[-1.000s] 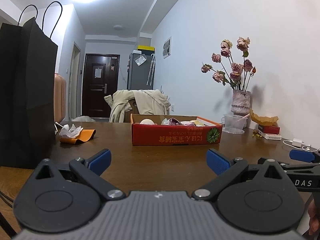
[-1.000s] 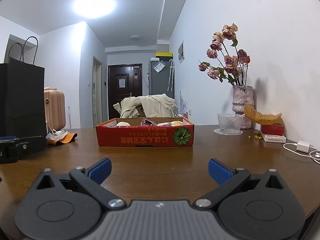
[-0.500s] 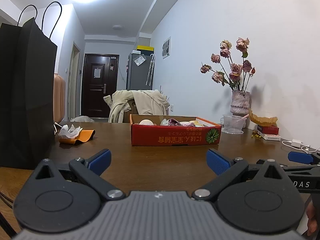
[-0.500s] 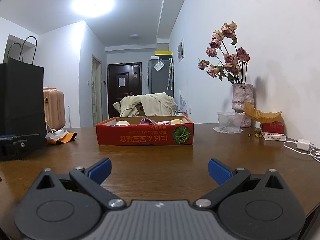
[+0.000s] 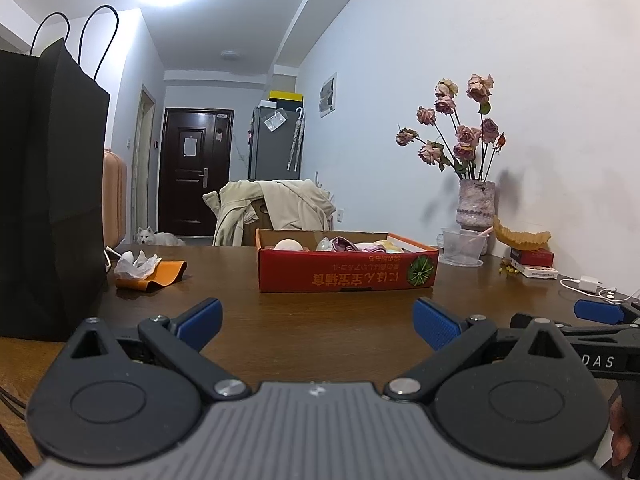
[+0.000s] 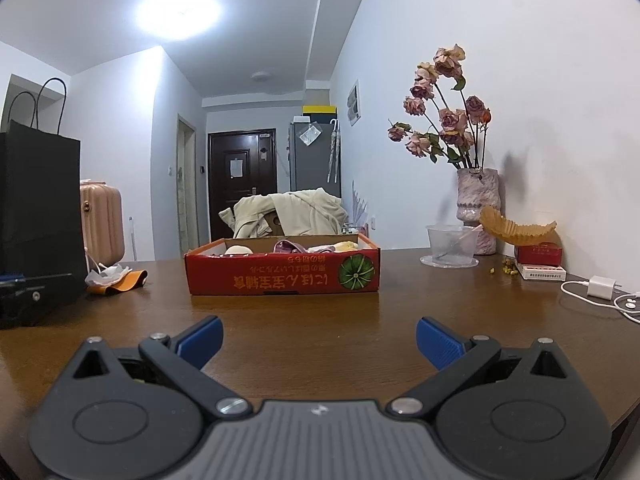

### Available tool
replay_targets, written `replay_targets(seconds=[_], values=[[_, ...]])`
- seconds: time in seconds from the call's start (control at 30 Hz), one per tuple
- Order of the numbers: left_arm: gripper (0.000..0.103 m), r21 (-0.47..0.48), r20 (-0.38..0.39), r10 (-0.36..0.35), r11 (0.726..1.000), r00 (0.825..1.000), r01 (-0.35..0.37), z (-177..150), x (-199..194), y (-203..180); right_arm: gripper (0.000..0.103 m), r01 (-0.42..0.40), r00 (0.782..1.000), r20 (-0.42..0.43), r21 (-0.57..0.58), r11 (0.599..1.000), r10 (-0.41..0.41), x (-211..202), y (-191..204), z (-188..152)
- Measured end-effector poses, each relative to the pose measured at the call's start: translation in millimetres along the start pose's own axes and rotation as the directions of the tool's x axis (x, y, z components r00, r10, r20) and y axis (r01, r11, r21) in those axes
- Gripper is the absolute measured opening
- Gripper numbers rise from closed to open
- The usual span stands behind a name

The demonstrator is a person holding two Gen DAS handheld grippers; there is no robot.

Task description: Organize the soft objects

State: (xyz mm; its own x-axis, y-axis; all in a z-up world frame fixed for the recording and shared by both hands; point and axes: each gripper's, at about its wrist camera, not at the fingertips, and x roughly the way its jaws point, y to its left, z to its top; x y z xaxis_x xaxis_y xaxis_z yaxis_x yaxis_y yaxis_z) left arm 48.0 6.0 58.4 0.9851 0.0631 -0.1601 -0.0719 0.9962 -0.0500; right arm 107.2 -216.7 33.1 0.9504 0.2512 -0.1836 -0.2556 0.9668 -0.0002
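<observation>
Both the left hand-held gripper point(image 5: 318, 318) and the right hand-held gripper point(image 6: 319, 338) are held wide open and empty over bare bench point(image 6: 304, 320), the red box point(image 6: 282, 274) of soft objects point(image 6: 316, 246) being straight ahead, unobstructed, with a black bag point(image 5: 48, 196) left.

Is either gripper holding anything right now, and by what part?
Nothing is held. The left gripper and right gripper are both open over the table.

Black claw point(image 5: 318, 318), blue ribbed pads point(image 5: 434, 322)
</observation>
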Motion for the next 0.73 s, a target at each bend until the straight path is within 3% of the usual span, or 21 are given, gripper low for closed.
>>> replay_targets(seconds=[0.73], values=[[0.103,-0.008,0.007,-0.003,1.0,1.0,0.003,-1.7,-0.6,2.9,0.103,0.0,1.0,0.008,-0.003,1.0,0.0,-1.4,0.9,-0.3]])
